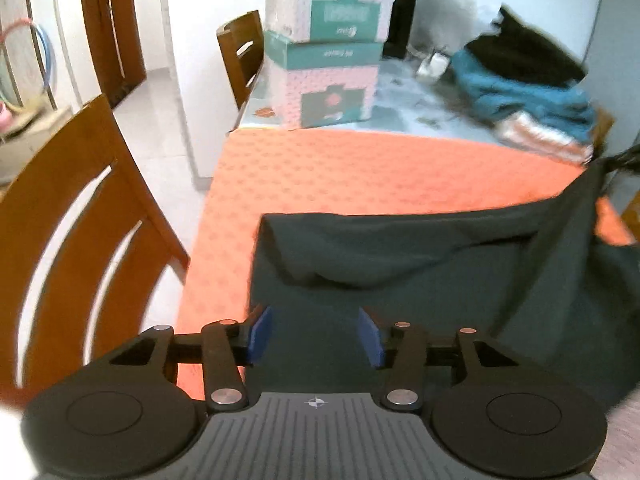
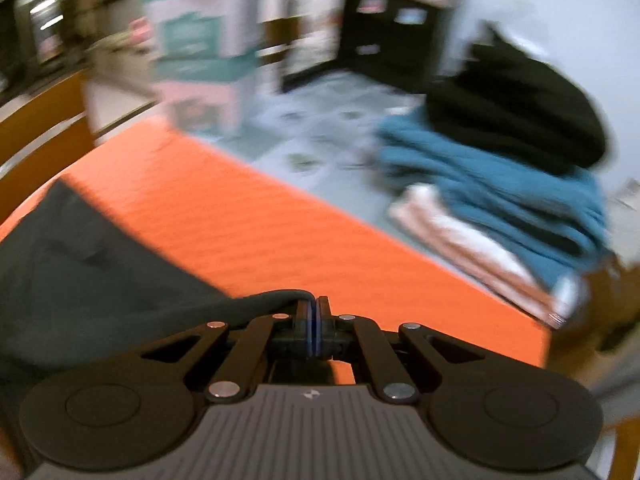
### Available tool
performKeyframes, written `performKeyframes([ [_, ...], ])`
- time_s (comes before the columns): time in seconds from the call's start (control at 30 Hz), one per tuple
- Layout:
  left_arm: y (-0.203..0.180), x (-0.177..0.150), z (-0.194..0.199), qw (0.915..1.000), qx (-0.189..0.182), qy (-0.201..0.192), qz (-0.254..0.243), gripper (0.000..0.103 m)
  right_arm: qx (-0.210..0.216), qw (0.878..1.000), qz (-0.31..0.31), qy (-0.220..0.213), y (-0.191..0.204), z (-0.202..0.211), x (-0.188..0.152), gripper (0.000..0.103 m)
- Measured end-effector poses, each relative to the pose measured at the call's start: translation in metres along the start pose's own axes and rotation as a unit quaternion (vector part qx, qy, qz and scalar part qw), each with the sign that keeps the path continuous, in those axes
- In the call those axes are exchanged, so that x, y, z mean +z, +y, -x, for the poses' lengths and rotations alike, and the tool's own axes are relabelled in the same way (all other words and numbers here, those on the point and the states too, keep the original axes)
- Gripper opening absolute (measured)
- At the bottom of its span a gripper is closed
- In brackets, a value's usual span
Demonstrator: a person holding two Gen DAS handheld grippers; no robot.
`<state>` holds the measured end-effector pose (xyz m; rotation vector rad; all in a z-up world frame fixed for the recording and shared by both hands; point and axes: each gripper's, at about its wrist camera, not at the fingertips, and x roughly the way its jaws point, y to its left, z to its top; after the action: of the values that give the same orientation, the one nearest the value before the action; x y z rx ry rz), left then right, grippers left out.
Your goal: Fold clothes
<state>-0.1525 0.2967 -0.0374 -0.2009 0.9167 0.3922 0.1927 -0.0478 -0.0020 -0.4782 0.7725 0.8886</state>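
Observation:
A dark grey-green garment [image 1: 420, 264] lies on the orange mat [image 1: 360, 168], its far edge folded over in a loose roll. My left gripper [image 1: 316, 334] hangs open just above the garment's near part, with cloth under the gap and nothing pinched. At the right a corner of the garment rises off the mat in a taut strip [image 1: 576, 208]. My right gripper [image 2: 314, 312] is shut on the garment's edge [image 2: 276, 298], and the cloth [image 2: 80, 264] trails down to the left over the orange mat [image 2: 280, 220].
Two stacked pink-and-teal boxes [image 1: 328, 40] stand at the table's far side. A pile of folded clothes, black on teal on pale pink [image 2: 512, 168], sits far right. A wooden chair [image 1: 76, 240] stands close at the left, another chair [image 1: 240, 56] farther back.

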Motion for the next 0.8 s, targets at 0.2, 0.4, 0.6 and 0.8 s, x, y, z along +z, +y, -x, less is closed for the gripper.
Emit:
performKeyframes([
  [0.2, -0.021, 0.019, -0.064, 0.9974, 0.027, 0.015, -0.065, 0.051, -0.046, 0.997, -0.057, -0.01, -0.021, -0.01, -0.017, 0.002],
  [0.4, -0.014, 0.058, -0.091, 0.9983, 0.037, 0.001, -0.045, 0.012, -0.056, 0.997, -0.05, -0.015, -0.02, -0.025, -0.012, 0.002],
  [0.6, -0.001, 0.101, -0.114, 0.9986, 0.05, -0.017, -0.005, 0.011, -0.079, 0.995, -0.058, -0.034, -0.03, -0.034, 0.001, 0.002],
  [0.8, 0.012, 0.143, -0.142, 0.9969, 0.068, -0.027, 0.029, 0.005, -0.071, 0.993, -0.094, -0.025, -0.059, -0.071, 0.014, 0.002],
])
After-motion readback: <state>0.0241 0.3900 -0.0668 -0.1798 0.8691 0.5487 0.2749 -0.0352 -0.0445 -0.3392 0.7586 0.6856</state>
